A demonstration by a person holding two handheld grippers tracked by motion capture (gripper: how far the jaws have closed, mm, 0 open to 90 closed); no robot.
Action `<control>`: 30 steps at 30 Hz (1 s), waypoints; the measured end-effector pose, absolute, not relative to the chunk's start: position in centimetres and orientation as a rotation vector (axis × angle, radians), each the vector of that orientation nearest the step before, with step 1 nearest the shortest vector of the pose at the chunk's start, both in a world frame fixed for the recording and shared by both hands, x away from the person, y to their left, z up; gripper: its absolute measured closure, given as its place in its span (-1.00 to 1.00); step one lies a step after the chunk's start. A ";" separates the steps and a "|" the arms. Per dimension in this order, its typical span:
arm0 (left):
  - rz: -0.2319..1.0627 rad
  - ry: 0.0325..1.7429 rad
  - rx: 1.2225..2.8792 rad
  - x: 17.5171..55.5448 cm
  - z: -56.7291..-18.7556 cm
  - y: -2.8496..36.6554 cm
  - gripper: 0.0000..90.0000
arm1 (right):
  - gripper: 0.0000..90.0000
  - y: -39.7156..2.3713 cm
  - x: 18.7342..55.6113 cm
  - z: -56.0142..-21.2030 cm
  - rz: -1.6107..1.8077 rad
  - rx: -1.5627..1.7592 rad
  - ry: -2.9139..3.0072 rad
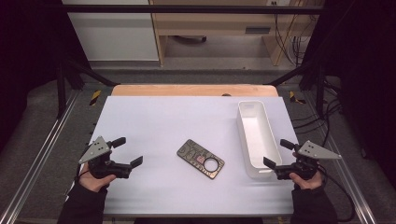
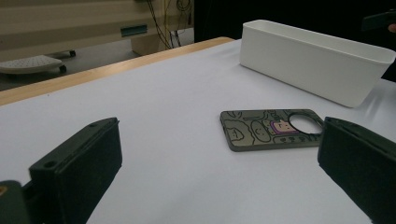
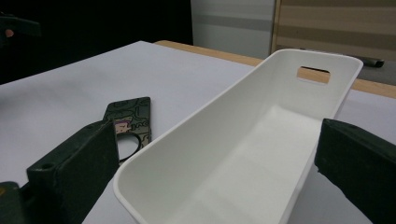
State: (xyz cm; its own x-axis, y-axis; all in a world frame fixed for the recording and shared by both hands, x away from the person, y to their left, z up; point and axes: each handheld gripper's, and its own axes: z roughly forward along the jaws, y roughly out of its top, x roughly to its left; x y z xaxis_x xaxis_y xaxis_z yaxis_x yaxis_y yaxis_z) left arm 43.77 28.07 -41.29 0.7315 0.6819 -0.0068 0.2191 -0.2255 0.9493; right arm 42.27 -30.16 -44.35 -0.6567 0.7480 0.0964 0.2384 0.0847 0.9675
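Note:
A dark phone case (image 1: 201, 159) with cartoon drawings and a round camera hole lies flat near the middle of the white table top; it also lies ahead of the jaws in the left gripper view (image 2: 271, 129) and beside the bin in the right gripper view (image 3: 128, 122). A long white bin (image 1: 256, 137) stands empty at the right. My left gripper (image 1: 128, 151) hovers at the front left, open, with nothing between its jaws. My right gripper (image 1: 278, 153) sits at the bin's near end, open and empty. In the right gripper view the bin (image 3: 243, 154) lies just in front of the jaws.
The white sheet (image 1: 159, 121) covers a wooden table whose far edge (image 1: 194, 90) shows behind it. Metal frame rails (image 1: 35, 158) run along both sides. Cables (image 1: 327, 112) hang at the right, and cabinets stand on the floor beyond.

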 end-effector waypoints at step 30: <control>0.487 0.732 1.805 43.6 -40.7 26.8 -1.00 | -0.99 -30.1 42.1 -44.2 1.590 0.959 1.945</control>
State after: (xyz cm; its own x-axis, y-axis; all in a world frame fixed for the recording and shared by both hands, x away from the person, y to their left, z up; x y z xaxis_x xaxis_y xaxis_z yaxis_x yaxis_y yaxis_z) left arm 43.63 26.77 -40.65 0.7271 0.6863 -0.0200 0.2464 -0.2337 0.9406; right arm 42.14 -30.08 -44.20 -0.6581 0.7482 0.0847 0.2317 0.0942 0.9682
